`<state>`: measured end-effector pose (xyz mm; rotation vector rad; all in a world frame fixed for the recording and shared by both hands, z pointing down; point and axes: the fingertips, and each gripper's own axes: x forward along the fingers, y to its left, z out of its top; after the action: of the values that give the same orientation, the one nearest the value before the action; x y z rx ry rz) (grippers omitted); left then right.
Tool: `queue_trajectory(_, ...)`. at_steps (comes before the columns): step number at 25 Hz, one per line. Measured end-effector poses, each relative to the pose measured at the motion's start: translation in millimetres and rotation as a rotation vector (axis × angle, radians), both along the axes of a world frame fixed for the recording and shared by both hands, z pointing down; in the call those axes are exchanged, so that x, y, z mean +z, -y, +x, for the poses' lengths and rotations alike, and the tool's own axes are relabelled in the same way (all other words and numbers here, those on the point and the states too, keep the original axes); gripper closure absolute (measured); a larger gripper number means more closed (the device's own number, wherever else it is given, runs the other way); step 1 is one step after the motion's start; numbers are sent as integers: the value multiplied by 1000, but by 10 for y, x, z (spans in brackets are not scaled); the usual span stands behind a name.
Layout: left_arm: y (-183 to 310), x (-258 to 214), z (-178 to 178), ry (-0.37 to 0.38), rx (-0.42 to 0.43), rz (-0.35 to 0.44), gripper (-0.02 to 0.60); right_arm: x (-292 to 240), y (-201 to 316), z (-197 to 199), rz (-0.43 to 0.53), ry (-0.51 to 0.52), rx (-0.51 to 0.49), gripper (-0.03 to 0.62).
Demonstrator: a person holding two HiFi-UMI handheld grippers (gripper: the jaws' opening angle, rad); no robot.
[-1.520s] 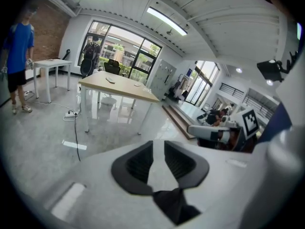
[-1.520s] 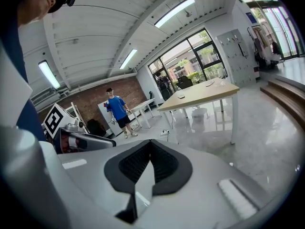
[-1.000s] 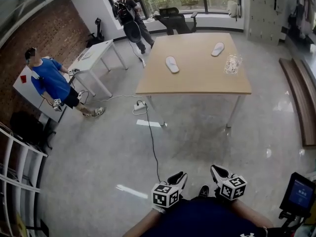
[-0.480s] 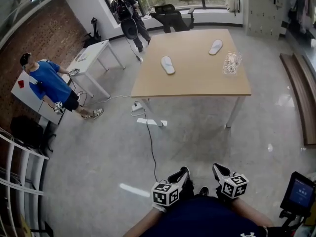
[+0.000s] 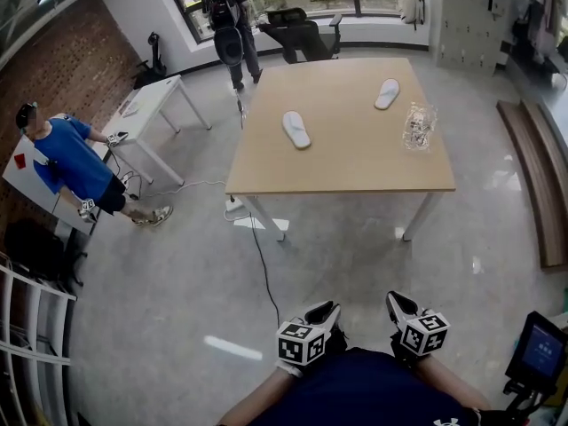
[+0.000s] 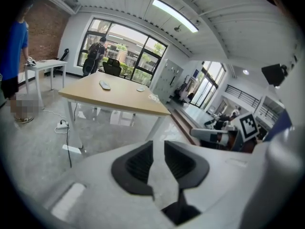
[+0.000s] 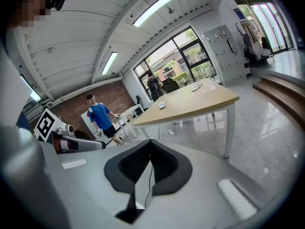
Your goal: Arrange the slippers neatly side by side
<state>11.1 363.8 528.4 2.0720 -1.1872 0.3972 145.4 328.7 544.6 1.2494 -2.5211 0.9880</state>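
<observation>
Two white slippers lie far apart on the light wooden table: one at the left middle, the other at the far right. Both grippers hang low, close to my body and well short of the table, over the grey floor. The left gripper is open by a narrow gap with nothing in it. The right gripper is shut and empty, its pads touching at the tips. Both gripper views show the table and the slippers far ahead.
A crumpled clear plastic bag lies on the table's right side. A black cable runs over the floor from a power strip by the table's near left leg. A person in blue stands left; a wooden bench lines the right wall.
I have walked towards the table: it sits lower and larger in the head view, and the person in blue has slid left. Both grippers keep their places before my body, jaws unchanged.
</observation>
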Motion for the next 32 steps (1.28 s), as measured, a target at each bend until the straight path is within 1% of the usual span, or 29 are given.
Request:
queue_trajectory(9,849,10,-583,-35,14,-6,506,-50,798,-545,2,-40,18,589)
queue_trajectory(11,986,19,-677,-47,22,-11,506,-65,921,-665,0,-53,18,589)
queue_trajectory(14,1199,61,-795,-63,26,-17,506,-55,1086,-846,3,-73,-7,589)
queue_trajectory(17,1341,82,-877,-75,25,-29,506,-75,1198,-935,4,-91,-17,589)
queue_trajectory(20,1370,64,-933,-83,26,-45,506,-112,1215,-972,-7,-104,-11,589)
queue_trajectory(22,1478,111,-937,-80,24,-55,506,-59,1327,-972,-15,-101,-10,589)
queue_trajectory(27,1963,233,-894,-55,-15,-80,505,98,1912,-932,-33,-72,-29,589)
queue_trajectory(32,2535,144,-812,-35,-71,-45,505,22,2547,-853,-1,-50,-81,589)
